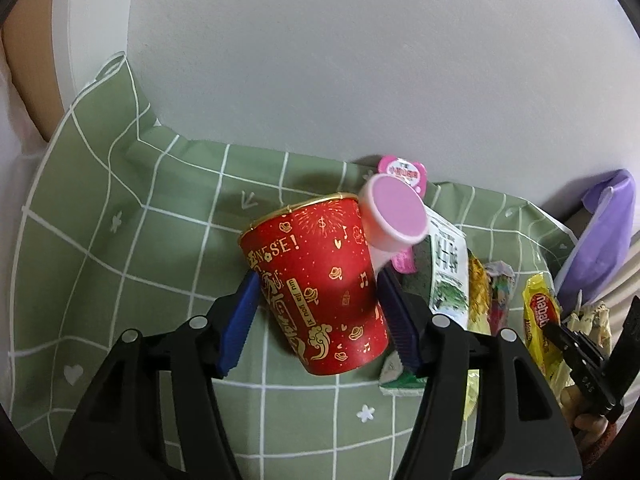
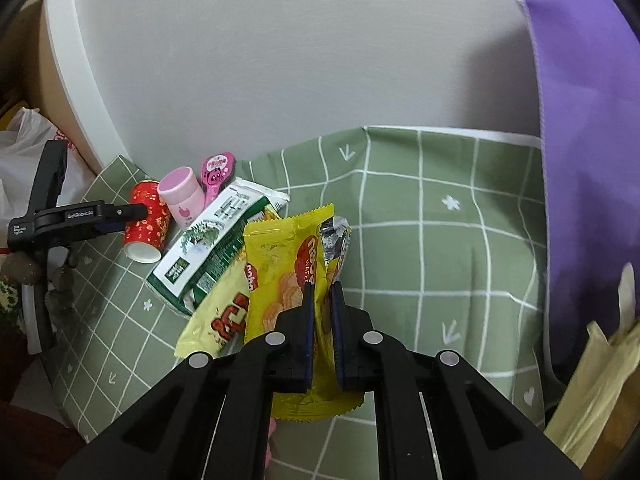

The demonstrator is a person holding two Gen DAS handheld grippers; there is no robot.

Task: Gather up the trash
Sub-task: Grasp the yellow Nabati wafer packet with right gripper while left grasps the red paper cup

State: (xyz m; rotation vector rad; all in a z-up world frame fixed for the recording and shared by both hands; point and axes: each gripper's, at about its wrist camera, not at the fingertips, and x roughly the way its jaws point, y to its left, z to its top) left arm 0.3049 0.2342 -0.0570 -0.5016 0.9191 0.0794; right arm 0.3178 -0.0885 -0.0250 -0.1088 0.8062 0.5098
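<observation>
A red paper cup (image 1: 320, 284) with gold print lies tilted on the green checked cloth (image 1: 120, 260). My left gripper (image 1: 316, 292) is shut on it, one blue pad on each side; it also shows in the right wrist view (image 2: 146, 226). A pink bottle (image 1: 394, 218) leans against the cup. My right gripper (image 2: 322, 292) is shut on a yellow wafer wrapper (image 2: 280, 264) and holds it over the cloth (image 2: 440, 260). A green and white snack bag (image 2: 216, 248) and a pale yellow packet (image 2: 218, 320) lie beside it.
A pink lollipop wrapper (image 2: 216, 170) lies by the grey wall (image 2: 280, 60). A purple bag (image 2: 588, 140) hangs at the right. A white plastic bag (image 2: 24, 148) sits at the far left. Pale yellow paper (image 2: 600, 380) is at the lower right.
</observation>
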